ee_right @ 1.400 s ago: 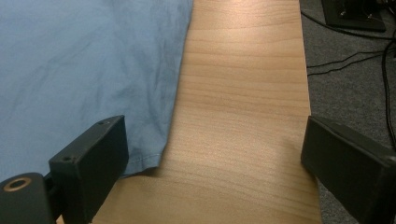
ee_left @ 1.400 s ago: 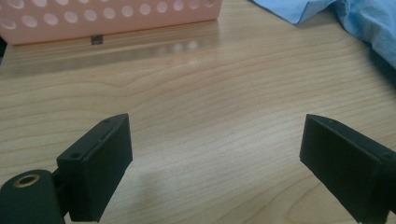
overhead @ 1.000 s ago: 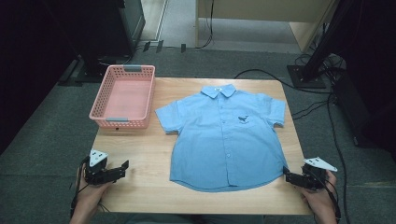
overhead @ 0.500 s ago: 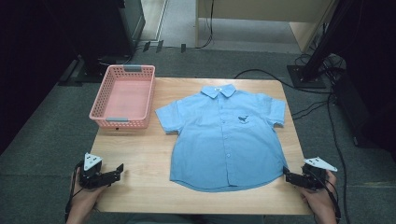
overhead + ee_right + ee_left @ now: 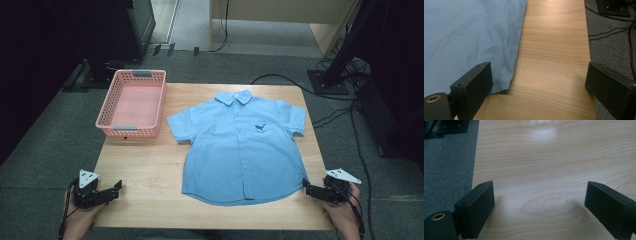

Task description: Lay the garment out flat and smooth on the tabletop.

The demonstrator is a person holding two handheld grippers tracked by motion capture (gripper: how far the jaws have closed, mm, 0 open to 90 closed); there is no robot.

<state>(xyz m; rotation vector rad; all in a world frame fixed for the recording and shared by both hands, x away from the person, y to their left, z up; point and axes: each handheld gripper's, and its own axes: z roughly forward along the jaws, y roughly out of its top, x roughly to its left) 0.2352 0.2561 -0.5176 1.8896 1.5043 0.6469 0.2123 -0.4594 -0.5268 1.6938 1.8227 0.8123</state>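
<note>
A light blue short-sleeved shirt [image 5: 240,145] with a small whale on the chest lies flat, front up and collar away from me, on the wooden table [image 5: 145,170]. My left gripper [image 5: 116,189] hovers at the table's near left corner, open, over bare wood [image 5: 539,170] with nothing between its jaws [image 5: 539,205]. My right gripper [image 5: 307,189] is at the near right edge, open, pointing at the shirt's lower right hem corner. In the right gripper view that hem corner [image 5: 501,86] lies just beside one jaw, and the gripper [image 5: 539,85] holds nothing.
A pink plastic basket [image 5: 132,102] stands on the table's far left corner, left of the shirt's sleeve. Grey carpet [image 5: 446,170] surrounds the table. Black cables [image 5: 340,112] and a stand base lie on the floor at the right.
My left gripper has slid left and nearer to the table's front edge, still open. The right gripper and the shirt have stayed put.
</note>
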